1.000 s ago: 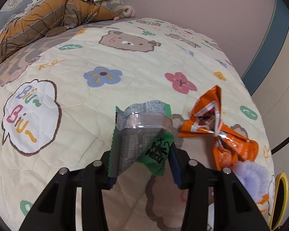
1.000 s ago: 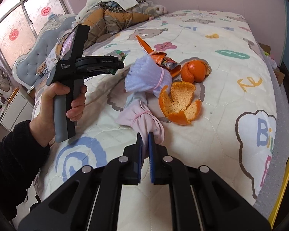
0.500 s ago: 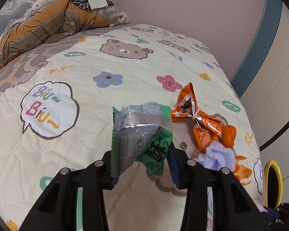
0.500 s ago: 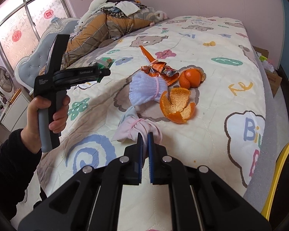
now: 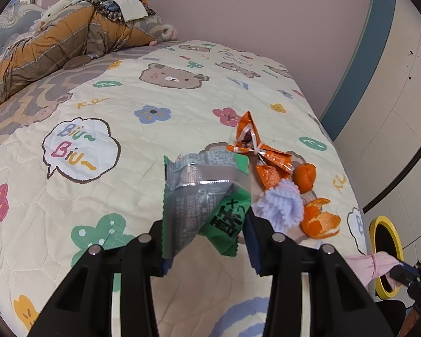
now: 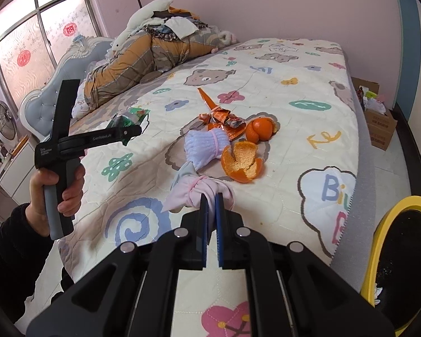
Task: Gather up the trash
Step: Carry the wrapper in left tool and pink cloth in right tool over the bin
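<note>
- Currently the left tongs (image 5: 207,224) sit partly open, clamped on a grey-and-green snack wrapper (image 5: 202,196); both pads press its lower edges, and the wrapper stands up between the fingers, off the bed.
- Same left tongs from the right wrist view (image 6: 132,132): a hand (image 6: 60,188) in a dark sleeve holds the unit up over the left side of the bed, wrapper (image 6: 129,118) sticking out at the tip.
- Right tongs (image 6: 211,205) are pinched almost fully together on a pink cloth bundle (image 6: 202,193), gripping it at the knotted part; loose ends hang off to either side.
- From the left wrist view the pink bundle (image 5: 370,264) shows at far right, in front of a yellow-rimmed bin (image 5: 379,221) that stands beside the bed.
- Remaining trash lies on the cartoon-print bedspread (image 6: 294,129), ahead of both tongs: crumpled orange foil wrapper (image 6: 224,118), lilac foam fruit net (image 6: 205,146), open orange peel (image 6: 241,163), and a part-peeled orange (image 6: 261,129).
- Net, peel and foil wrapper are bunched together and touching; the orange sits just beside the foil wrapper.
- Yellow bin rim (image 6: 379,241) is at lower right of the right wrist view, close to the right tongs, past the bed edge.
- Quilt and clothes pile (image 6: 154,47) at the head of the bed, well apart from the trash.
</note>
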A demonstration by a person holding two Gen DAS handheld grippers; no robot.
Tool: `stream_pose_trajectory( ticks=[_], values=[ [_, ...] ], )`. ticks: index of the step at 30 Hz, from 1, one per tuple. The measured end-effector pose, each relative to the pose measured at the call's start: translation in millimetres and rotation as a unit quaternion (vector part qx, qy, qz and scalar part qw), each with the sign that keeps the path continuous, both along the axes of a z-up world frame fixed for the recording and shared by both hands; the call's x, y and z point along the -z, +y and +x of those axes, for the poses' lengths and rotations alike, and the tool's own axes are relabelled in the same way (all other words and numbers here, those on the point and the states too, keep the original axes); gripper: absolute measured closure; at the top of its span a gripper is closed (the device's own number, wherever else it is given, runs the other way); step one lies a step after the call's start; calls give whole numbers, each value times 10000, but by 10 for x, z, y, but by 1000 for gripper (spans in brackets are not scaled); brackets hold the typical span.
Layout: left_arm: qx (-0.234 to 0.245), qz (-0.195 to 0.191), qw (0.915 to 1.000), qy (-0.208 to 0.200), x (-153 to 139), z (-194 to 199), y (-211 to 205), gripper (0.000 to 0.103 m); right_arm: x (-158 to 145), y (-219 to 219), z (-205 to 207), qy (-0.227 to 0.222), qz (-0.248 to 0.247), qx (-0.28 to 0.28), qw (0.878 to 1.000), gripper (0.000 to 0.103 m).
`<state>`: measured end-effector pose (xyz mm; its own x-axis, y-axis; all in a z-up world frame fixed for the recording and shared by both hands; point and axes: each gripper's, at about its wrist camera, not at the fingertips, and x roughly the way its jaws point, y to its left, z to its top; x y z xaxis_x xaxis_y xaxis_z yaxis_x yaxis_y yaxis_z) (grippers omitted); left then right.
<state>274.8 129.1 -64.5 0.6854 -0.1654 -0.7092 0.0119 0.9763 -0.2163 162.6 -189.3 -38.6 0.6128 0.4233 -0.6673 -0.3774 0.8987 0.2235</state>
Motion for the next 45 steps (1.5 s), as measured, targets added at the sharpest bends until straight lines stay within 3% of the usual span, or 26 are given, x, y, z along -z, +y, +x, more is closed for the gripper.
stream_pose_trajectory(
  ticks=[19,28,45],
  values=[
    [520,83,9985,-123,-201,-417,-521,64,-319,-857,-405,-311,92,802,9963,98],
    [985,65,9950,-151,-286,-491,-1068,64,-442,-1339,-534,-450,145,1231,9913,98],
    [1934,56,9809,-179,-422,-553,-2111,64,-599,-2216,-801,-599,177,2118,9753,98]
  ],
)
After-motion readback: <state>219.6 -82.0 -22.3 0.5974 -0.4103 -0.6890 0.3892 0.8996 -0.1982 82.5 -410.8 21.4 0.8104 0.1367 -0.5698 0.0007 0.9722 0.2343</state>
